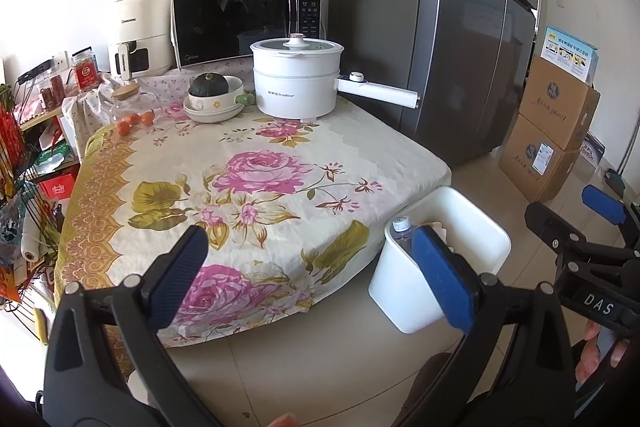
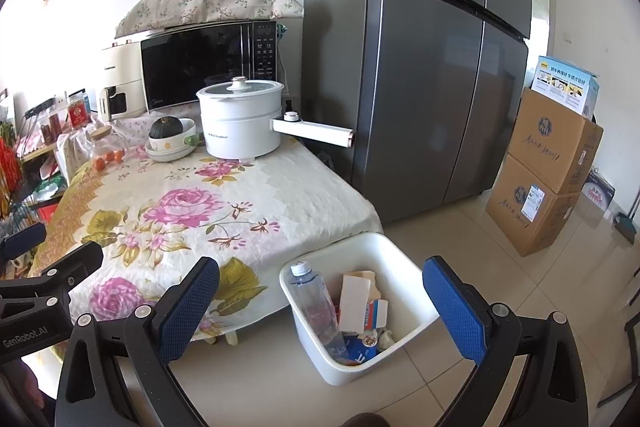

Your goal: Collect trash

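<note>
"CHANGHONG" stands on the cream air fryer (image 1: 138, 35), on its body and again on its handle. The microwave (image 1: 244, 21) carries "Midea" at its lower left corner. The white pot (image 1: 298, 79) reads "Royalstar" after some small characters. The right gripper (image 1: 600, 223) bears "DAS" on its body; the left gripper (image 2: 24, 247) bears "GenRobot.AI". Print on the cardboard boxes (image 2: 548, 183) is too small to read.

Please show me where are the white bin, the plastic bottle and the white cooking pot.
white bin (image 2: 400, 255): right wrist view, far rim.
plastic bottle (image 2: 310, 291): right wrist view, clear body below the cap.
white cooking pot (image 1: 296, 87): left wrist view, front wall.
</note>
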